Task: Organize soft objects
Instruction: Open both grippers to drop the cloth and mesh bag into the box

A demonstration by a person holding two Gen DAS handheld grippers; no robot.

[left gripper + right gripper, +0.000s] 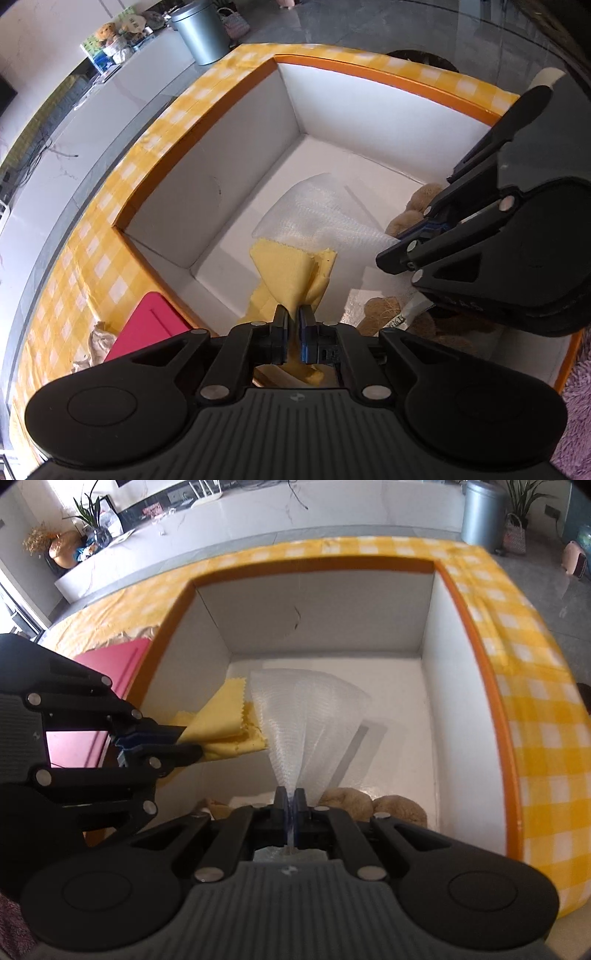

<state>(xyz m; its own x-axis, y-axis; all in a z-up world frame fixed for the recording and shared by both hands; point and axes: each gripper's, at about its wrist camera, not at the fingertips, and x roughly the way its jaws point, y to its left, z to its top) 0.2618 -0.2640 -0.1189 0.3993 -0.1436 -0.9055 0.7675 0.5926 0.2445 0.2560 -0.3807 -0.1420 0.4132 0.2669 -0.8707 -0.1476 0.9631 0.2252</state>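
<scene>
Checked yellow-and-white tablecloth (535, 709) covered the table and was the widest surface in both views. On it stood the open box (236, 155), orange outside and white inside, filling most of each frame. A red flat item (147, 325) lay on the cloth just beside the box's outer wall. In the background a grey metal bin (201, 33) stood on the floor next to a small woven basket (514, 535). Both grippers pointed down into the box. The right gripper (291, 799) had its jaws closed tight on a gathered corner of the white mesh sheet (306, 723), which fanned out from the fingertips over the box floor. The left gripper (292, 314) had its jaws pinched narrow on the yellow cloth (291, 266), a pinking-edged piece hanging bunched from the tips inside the box, its free edge touching or overlapping the mesh sheet. Brown fuzzy soft objects (347, 803) lay on the box floor near the wall closest to the cameras, partly hidden behind the right gripper. A white packet (410, 310) with small print lay beside them; the text was too small to read.
</scene>
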